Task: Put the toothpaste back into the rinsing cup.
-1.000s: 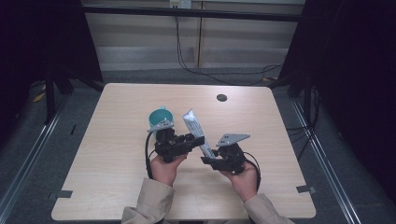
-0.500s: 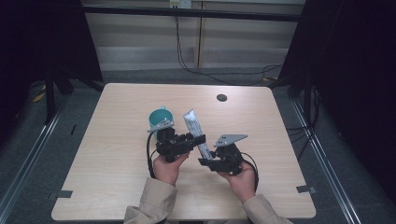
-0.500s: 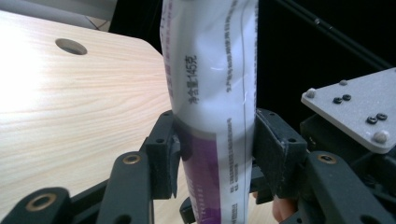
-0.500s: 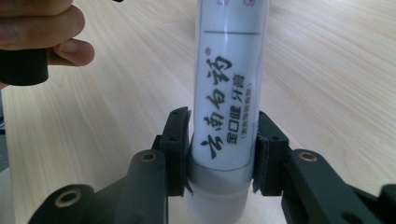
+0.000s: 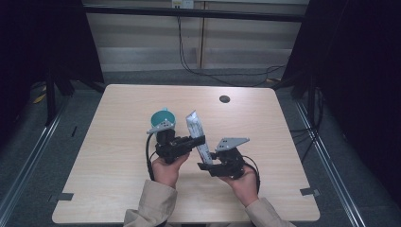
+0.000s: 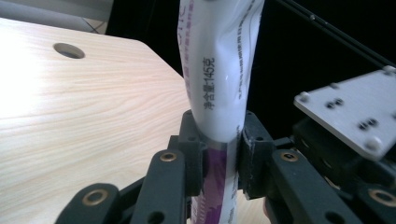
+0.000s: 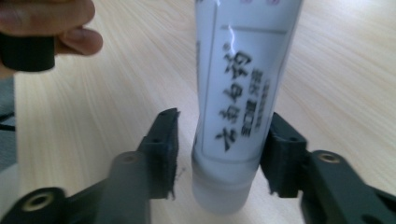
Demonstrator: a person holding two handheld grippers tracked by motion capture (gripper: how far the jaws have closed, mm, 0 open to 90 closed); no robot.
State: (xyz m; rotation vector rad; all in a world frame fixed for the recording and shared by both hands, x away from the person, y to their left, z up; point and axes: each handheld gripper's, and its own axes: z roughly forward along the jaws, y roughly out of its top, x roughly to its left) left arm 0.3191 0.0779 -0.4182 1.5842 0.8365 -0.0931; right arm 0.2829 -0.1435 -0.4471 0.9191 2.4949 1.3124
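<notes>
Since the earlier frame my left gripper (image 5: 198,140) has just closed its jaws on the tube (image 5: 196,132) above the counter's (image 5: 118,142) middle, while my right gripper (image 7: 219,154) has just opened its jaws, handover nearly done, so next I withdraw the right.

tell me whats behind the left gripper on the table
A teal cup stands on the table just behind the left gripper, which is shut on the white tube. The gripper's plate covers the cup's near side, and its inside cannot be seen.

Left tongs (image 5: 197,140) just closed onto the tube (image 5: 196,132) — right tongs (image 5: 204,166) opened, released it.
</notes>
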